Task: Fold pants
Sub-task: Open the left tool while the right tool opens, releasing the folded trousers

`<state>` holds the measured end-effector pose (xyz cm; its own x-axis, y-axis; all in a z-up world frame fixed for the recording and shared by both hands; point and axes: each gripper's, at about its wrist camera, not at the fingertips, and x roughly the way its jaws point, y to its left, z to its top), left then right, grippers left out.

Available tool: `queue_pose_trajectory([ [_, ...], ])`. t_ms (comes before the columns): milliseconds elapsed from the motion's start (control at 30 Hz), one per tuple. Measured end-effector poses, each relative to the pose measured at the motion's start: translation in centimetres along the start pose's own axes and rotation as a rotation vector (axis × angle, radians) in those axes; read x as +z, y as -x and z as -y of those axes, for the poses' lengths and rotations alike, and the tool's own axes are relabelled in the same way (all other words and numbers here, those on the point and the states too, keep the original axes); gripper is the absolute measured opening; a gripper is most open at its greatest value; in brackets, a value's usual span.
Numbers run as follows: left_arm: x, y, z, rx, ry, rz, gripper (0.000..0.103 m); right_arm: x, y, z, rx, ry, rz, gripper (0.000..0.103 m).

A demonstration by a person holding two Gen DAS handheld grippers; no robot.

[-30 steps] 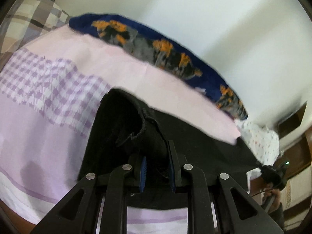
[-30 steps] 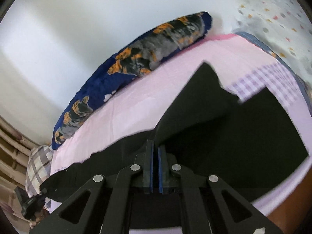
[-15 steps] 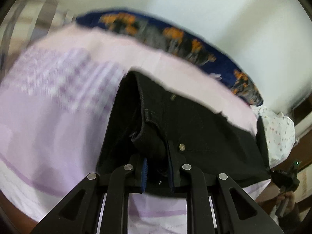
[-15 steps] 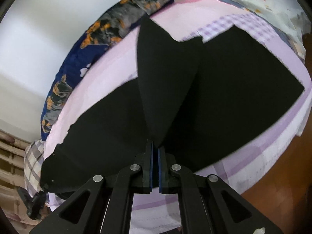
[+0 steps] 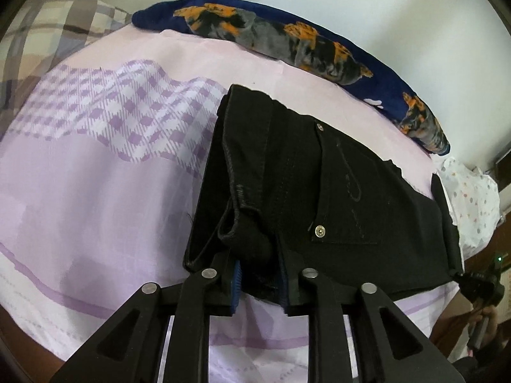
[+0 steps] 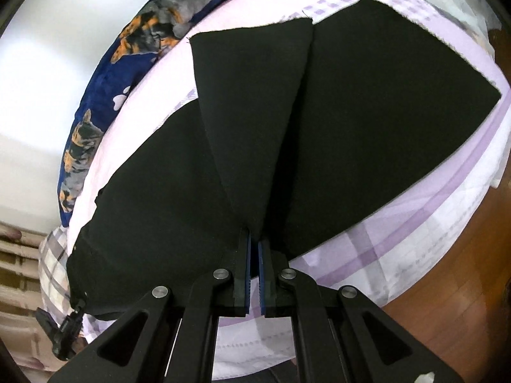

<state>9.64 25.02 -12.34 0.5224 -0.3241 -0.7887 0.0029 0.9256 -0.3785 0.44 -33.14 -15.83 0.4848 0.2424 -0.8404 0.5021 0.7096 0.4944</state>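
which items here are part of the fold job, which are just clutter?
In the job:
- black pants
- left gripper, shut on the waistband; its jaws have just opened a little
- right gripper, shut on a leg fold
- bedsheet, the work surface

Lying about:
- blue dog-print bolster
- plaid pillow
- dotted pillow

A home bedroom: a sheeted bed (image 5: 95,191) with pillows (image 5: 287,38).

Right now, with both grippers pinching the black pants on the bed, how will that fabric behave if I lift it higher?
Probably floppy: the black pants drape in a loose fold from the right gripper. Likely fairly heavy for cloth: the waistband bunches thickly in the left gripper, with denim-style rivets and stitching. Probably not slippery; both grips look secure.
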Motion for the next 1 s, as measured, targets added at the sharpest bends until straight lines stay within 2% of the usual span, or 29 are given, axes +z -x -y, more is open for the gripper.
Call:
queue_pose_trajectory([
  [167, 0.2, 1.7, 1.1, 0.046, -0.017, -0.023, 0.037, 0.1, -0.3, -0.2, -0.010, 0.020, -0.002, 0.007],
  [333, -0.6, 4.3, 2.6, 0.105, -0.111, -0.029, 0.039, 0.3, -0.3, -0.7, 0.006, 0.050, -0.010, 0.008],
  [433, -1.2, 6.3, 4.7, 0.121, -0.197, 0.013, 0.040, 0.5, -0.2, -0.3, 0.045, 0.030, -0.022, 0.008],
  [500, -1.4, 6.9, 7.3, 0.095, -0.263, 0.040, 0.044, 0.8, -0.1, -0.2, 0.069, 0.020, -0.029, 0.009],
  [567, -1.6, 6.6, 10.7, 0.030, -0.339, 0.048, 0.051, 1.2, -0.1, -0.1, 0.079, 0.020, -0.031, 0.010],
  [633, -1.8, 5.5, 14.2, -0.032, -0.416, 0.034, 0.052, 1.8, -0.2, 0.0, 0.093, 0.020, -0.034, 0.014],
  [767, -3.1, 1.8, 22.1, -0.170, -0.581, -0.033, 0.052, 3.7, 0.0, 0.4, 0.093, 0.013, -0.008, 0.031],
  [900, -5.4, -2.3, 28.9, -0.282, -0.729, -0.119, 0.052, 6.8, 0.2, 1.2, 0.109, 0.008, 0.030, 0.031],
  [1000, -7.0, -4.7, 32.8, -0.349, -0.794, -0.177, 0.052, 9.5, -0.6, 2.4, 0.112, -0.006, 0.041, 0.031],
])
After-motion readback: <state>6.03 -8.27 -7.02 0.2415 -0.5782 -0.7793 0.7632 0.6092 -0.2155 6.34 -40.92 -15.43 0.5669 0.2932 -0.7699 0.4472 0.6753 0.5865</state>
